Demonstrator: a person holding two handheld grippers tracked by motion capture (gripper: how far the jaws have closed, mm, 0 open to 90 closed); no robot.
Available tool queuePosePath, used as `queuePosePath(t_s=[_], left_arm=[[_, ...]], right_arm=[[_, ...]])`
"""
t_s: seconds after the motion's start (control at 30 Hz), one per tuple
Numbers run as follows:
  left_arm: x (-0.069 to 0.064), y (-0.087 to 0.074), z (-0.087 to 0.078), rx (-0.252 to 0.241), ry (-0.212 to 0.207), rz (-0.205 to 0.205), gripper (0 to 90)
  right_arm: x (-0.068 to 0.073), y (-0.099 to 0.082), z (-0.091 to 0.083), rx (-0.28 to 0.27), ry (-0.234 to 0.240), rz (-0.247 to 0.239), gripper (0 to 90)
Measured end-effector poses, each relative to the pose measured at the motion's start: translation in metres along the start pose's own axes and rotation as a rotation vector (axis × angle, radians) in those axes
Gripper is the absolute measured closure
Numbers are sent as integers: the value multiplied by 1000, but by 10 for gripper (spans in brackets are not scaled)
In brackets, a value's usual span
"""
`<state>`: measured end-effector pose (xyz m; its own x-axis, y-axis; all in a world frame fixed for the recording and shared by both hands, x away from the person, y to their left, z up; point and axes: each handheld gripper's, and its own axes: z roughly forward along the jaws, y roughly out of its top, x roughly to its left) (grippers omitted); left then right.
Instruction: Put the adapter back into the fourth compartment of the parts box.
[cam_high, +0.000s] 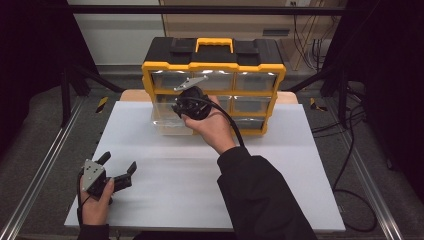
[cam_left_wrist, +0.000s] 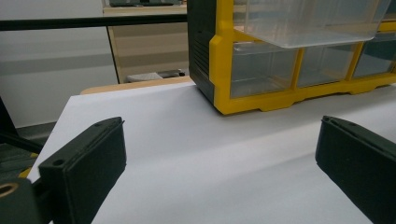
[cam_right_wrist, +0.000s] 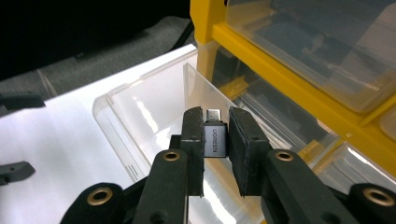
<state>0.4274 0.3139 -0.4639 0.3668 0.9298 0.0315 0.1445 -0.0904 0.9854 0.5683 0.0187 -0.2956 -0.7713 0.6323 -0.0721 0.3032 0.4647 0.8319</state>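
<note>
Right gripper view: the right gripper (cam_right_wrist: 215, 149) has its two black jaws clamped on a small grey adapter (cam_right_wrist: 214, 138), which stands upright between the pads with its metal plug end pointing away from the camera and printed lettering running along its grey face. Just beyond and below the adapter is a clear plastic drawer (cam_right_wrist: 140, 112), pulled out of the organiser and open at the top, so the adapter sits above the drawer's inside; whether it touches the drawer's wall cannot be told. To the right of the drawer rises the yellow frame of the organiser (cam_right_wrist: 280, 70), with more clear drawers seated in it. In the high view the right gripper (cam_high: 191, 102) is held in the person's right hand (cam_high: 212, 127) in front of the organiser's middle row, over the pulled-out drawer (cam_high: 167, 122), with its cable trailing back along the dark sleeve. The organiser (cam_high: 214, 65) is black on top with a yellow handle and stands at the far edge of the white counter (cam_high: 280, 165). Well apart from all this, near the counter's front left corner, the left gripper (cam_high: 120, 167) rests in the left hand (cam_high: 96, 200) with its jaws spread wide and nothing between them; the left gripper view shows bare counter between its jaws.
</note>
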Motion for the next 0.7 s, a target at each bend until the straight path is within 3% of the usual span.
queuePosePath(t_s=[0.7], left_arm=[[0, 0, 0, 1, -1, -3, 13]], right_arm=[[0, -2, 7, 31, -3, -11, 762]])
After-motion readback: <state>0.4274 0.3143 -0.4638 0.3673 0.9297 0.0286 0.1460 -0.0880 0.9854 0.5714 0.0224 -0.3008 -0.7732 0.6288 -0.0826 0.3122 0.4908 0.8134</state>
